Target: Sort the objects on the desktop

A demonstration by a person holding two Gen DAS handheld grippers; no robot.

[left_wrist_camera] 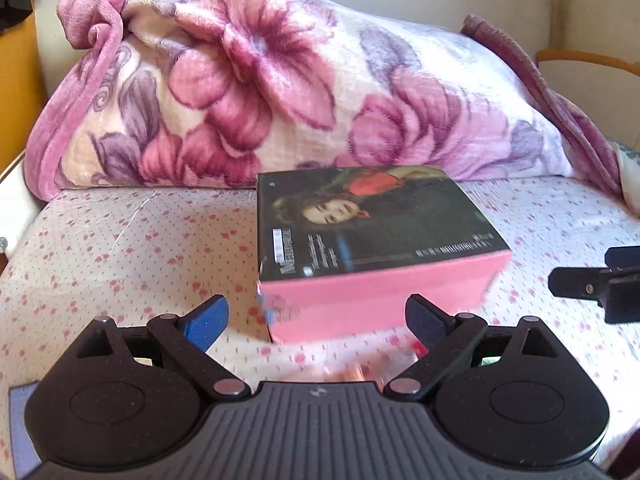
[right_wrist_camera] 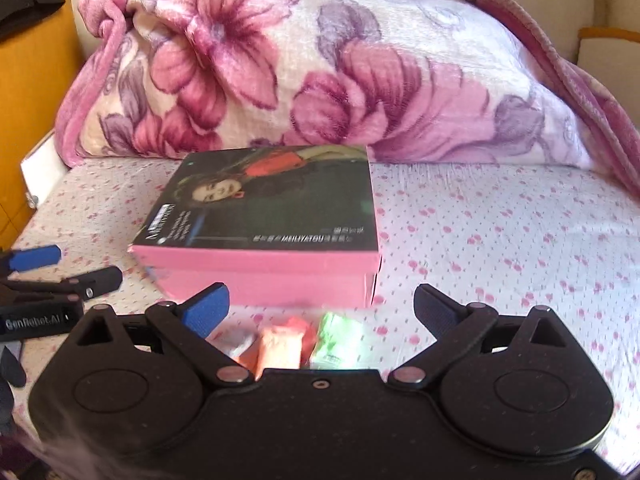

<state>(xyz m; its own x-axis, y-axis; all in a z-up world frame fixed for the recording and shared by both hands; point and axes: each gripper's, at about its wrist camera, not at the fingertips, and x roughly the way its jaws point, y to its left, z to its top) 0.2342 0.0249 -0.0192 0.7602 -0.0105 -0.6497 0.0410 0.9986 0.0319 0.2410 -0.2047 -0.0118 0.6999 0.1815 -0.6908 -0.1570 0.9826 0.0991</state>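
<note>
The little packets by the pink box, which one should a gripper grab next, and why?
Probably the right gripper should dip toward the orange packet. Its jaws are open and empty, and the packets lie loose on the bedsheet right under it, in front of the pink box.

Dotted bed sheet (right_wrist_camera: 500, 240) under pink box (right_wrist_camera: 272, 216), floral blanket (right_wrist_camera: 320, 68), small packets (right_wrist_camera: 304, 344).

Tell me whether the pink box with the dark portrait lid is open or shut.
Shut: the pink rectangular box has its dark portrait lid sitting flat on top.
</note>
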